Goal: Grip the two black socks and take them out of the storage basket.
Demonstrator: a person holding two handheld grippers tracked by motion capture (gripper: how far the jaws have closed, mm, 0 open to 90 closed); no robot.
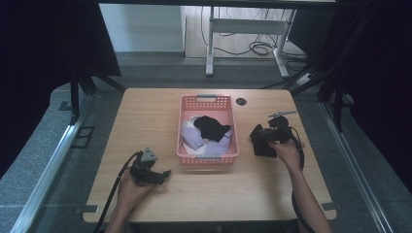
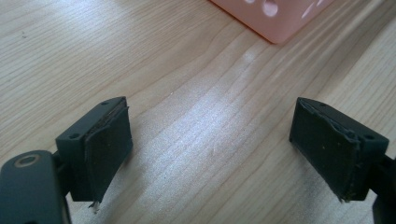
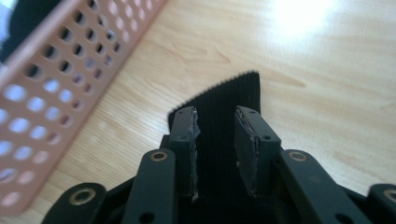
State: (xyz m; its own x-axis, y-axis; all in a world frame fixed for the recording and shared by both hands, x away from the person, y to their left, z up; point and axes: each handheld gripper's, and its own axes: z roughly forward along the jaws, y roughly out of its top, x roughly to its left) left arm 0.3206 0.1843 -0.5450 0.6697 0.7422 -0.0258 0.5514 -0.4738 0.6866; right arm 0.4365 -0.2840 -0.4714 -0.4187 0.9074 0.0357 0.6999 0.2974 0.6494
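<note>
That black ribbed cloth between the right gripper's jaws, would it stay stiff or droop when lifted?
The black cloth is ribbed knit, so it would probably droop. It looks thin, likely light. The right gripper has jaws nearly closed around it, which suggests it compresses easily.

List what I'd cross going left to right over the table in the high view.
Left gripper in the person's left hand → pink perforated plastic basket holding black, lilac and white cloth pieces → flat black fabric piece lying on the wooden table → right gripper above it, in the right hand.
</note>
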